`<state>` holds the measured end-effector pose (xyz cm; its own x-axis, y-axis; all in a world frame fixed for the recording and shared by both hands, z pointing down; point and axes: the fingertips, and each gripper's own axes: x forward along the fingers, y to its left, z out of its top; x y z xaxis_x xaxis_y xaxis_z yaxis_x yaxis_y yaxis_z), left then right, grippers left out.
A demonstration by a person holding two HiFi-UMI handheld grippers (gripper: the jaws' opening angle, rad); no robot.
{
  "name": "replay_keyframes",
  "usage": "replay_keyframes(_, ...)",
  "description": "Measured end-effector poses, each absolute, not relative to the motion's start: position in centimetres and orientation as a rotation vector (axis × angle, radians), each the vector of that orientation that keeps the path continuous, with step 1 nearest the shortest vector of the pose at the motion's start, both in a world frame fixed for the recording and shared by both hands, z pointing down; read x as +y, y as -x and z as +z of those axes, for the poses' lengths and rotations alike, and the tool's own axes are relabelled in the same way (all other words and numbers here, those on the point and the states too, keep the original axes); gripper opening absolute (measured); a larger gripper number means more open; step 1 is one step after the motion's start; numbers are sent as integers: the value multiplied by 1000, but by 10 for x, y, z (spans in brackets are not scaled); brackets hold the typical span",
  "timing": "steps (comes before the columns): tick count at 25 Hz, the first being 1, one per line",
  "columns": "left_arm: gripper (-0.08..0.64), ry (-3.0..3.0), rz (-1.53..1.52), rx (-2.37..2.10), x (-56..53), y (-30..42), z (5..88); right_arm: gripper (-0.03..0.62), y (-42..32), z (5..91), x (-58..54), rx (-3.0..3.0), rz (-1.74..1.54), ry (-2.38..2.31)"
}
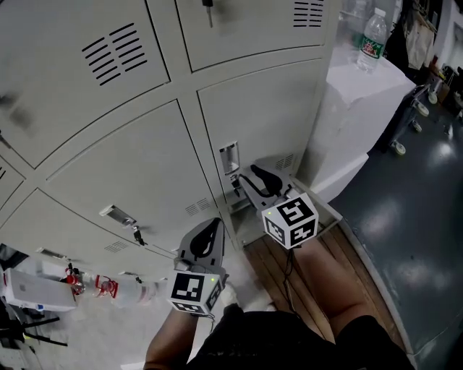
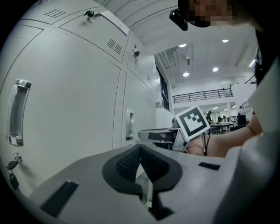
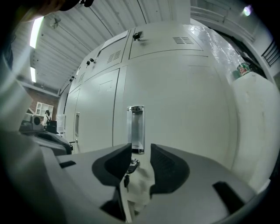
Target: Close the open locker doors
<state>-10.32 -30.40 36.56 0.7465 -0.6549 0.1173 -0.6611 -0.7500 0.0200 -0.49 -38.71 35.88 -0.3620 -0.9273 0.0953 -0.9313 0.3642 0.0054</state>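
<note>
Key (image 1: 207,11) up top is getting chopped off by the frame edge, right gripper (image 1: 244,179) is blocking part of the vent slots (image 1: 287,160) on the locker door (image 1: 268,115), and folks (image 2: 238,117) way back are showing up too tiny.

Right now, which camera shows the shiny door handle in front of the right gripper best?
The right gripper view: the handle stands straight ahead, large and face-on. The head view shows it small, from above; the left gripper view shows it far off, at a slant.
</note>
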Motion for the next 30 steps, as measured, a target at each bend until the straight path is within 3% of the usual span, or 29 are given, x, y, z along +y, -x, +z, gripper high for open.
replay_keyframes(1, 5, -2882, 162, -1069, -302, 100, 367, 116, -2, 360, -383, -2509, 80, -1755)
replay_keyframes(3, 5, -2890, 166, -1032, -296, 91, 369, 8, -17, 365, -374, -2463, 91, -1820)
replay_keyframes(30, 5, -2940, 269, -579, -238, -35, 436, 0, -175, 465, -225, -2013, 341, -2205)
